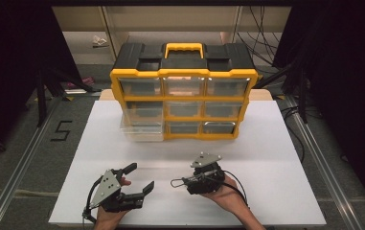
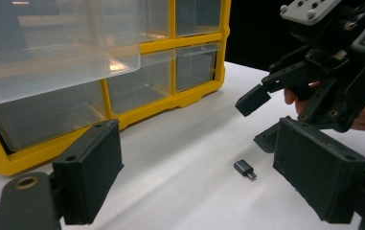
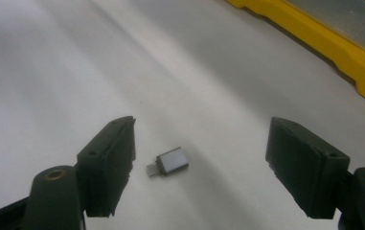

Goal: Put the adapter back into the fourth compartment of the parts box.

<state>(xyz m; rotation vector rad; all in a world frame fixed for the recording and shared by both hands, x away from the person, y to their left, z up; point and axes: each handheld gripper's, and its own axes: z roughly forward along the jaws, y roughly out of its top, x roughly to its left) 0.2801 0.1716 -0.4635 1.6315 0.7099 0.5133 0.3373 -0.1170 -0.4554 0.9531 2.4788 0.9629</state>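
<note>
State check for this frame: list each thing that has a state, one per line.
Left tongs: open, empty, held above the table.
Right tongs: open, straddling the adapter, pads not touching it.
USB adapter: lying flat on the white tabletop, loose.
Bottom-left drawer of the yellow organizer: pulled partway out, looks empty.
Other drawers: pushed in.
Organizer's carry handle: folded down.

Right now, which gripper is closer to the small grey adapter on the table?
Right. The right gripper straddles the adapter, jaws open, not touching. The left gripper sits farther back, open, adapter ahead.
</note>
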